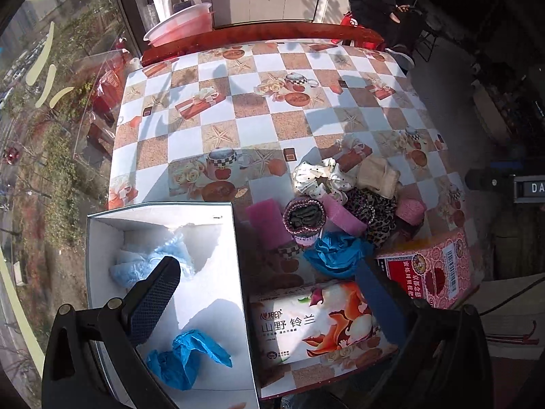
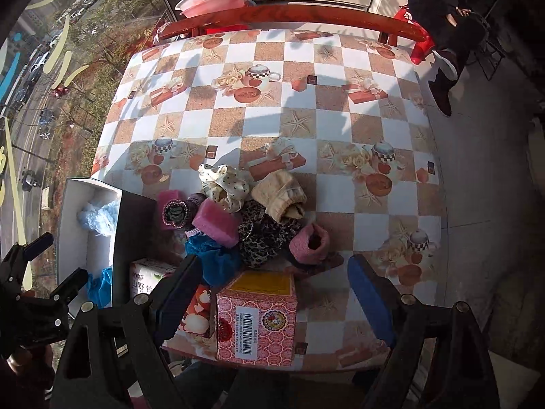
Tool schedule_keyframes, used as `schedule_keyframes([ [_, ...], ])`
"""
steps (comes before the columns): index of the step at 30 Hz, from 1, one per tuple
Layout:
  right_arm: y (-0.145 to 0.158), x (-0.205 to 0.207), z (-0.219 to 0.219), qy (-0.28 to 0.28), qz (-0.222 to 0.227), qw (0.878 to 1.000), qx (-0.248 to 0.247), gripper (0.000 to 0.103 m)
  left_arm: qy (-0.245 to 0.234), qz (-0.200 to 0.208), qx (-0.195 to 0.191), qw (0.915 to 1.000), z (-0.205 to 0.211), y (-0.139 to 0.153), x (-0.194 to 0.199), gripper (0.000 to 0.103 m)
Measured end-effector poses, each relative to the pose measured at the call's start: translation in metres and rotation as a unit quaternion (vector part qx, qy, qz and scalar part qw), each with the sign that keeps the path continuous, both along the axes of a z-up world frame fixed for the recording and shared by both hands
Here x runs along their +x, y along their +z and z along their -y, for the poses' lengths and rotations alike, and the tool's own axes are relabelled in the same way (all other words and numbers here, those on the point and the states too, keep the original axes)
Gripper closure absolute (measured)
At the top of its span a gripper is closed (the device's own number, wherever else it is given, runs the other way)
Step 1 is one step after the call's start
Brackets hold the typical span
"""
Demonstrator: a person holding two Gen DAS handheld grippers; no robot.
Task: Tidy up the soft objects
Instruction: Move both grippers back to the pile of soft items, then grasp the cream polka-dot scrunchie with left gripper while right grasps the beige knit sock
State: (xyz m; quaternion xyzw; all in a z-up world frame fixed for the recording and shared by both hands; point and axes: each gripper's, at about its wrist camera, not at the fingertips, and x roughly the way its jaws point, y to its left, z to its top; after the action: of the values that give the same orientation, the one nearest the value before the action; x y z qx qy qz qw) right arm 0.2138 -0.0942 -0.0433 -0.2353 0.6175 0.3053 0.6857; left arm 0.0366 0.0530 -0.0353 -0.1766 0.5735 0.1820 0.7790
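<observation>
Checkered printed-cloth table (image 2: 340, 129) carried everything. White open cardboard box (image 1: 235, 255) sat at its left edge, already holding two crumpled blue covers. Mixed pile of soft fabric items (image 2: 259, 211) lay mid-table, just right of the box; the crumpled blue plastic cover (image 1: 335, 252) lay at the pile's near edge. Light, limp, probably slippery; best pinched at a bunched fold. Left gripper (image 1: 269, 303) fingers spread, empty, over the box edge. Right gripper (image 2: 272, 300) fingers spread, empty.
</observation>
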Motion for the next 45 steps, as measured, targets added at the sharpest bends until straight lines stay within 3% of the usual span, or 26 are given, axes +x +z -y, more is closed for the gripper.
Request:
schedule_keyframes([
  [4, -0.049, 0.029, -0.006, 0.024, -0.029, 0.999, -0.028, 0.015, -0.039, -0.036, -0.021, 0.9984, 0.002, -0.031, 0.073, 0.0],
  [7, -0.086, 0.046, -0.019, 0.034, -0.056, 0.997, -0.032, 0.015, -0.066, -0.086, -0.006, 0.9941, 0.003, -0.065, 0.118, 0.0],
  [11, -0.135, 0.062, -0.043, 0.054, -0.097, 0.993, -0.034, 0.015, -0.102, -0.177, 0.013, 0.9788, 0.001, -0.117, 0.153, 0.0],
  [14, -0.169, 0.066, -0.056, 0.078, -0.107, 0.989, -0.062, 0.015, -0.114, -0.219, 0.02, 0.9689, -0.002, -0.147, 0.167, 0.0],
  [18, -0.182, 0.081, -0.053, 0.076, -0.065, 0.991, -0.084, 0.015, -0.112, -0.261, 0.038, 0.9581, -0.009, -0.18, 0.183, 0.0],
  [21, -0.18, 0.108, -0.037, 0.046, -0.017, 0.993, -0.104, 0.015, -0.078, -0.274, 0.132, 0.9495, -0.026, -0.184, 0.189, 0.0],
  [22, -0.177, 0.119, -0.03, 0.032, -0.001, 0.993, -0.11, 0.015, -0.055, -0.269, 0.145, 0.9506, -0.036, -0.178, 0.188, 0.0],
  [23, -0.173, 0.129, -0.022, 0.016, 0.007, 0.994, -0.112, 0.015, -0.031, -0.256, 0.132, 0.9572, -0.045, -0.17, 0.185, 0.0],
  [25, -0.162, 0.144, -0.006, -0.013, -0.011, 0.997, -0.075, 0.015, 0.01, -0.202, 0.059, 0.9776, -0.061, -0.148, 0.175, 0.0],
  [28, -0.149, 0.149, 0.007, -0.03, -0.055, 0.998, -0.004, 0.015, 0.029, -0.158, -0.014, 0.9869, -0.063, -0.132, 0.165, 0.0],
  [31, -0.154, 0.146, -0.004, -0.02, -0.063, 0.998, -0.001, 0.015, 0.034, -0.169, -0.041, 0.9842, -0.054, -0.145, 0.168, 0.0],
  [38, -0.195, 0.118, -0.03, 0.032, -0.052, 0.996, -0.069, 0.015, 0.069, -0.213, -0.07, 0.9721, -0.043, -0.2, 0.171, 0.0],
  [40, -0.202, 0.118, -0.028, 0.023, -0.053, 0.996, -0.074, 0.0, 0.077, -0.212, -0.081, 0.9709, -0.044, -0.205, 0.168, 0.0],
  [45, -0.205, 0.118, -0.021, 0.012, -0.049, 0.997, -0.064, 0.0, 0.09, -0.203, -0.113, 0.9684, -0.058, -0.215, 0.158, 0.0],
])
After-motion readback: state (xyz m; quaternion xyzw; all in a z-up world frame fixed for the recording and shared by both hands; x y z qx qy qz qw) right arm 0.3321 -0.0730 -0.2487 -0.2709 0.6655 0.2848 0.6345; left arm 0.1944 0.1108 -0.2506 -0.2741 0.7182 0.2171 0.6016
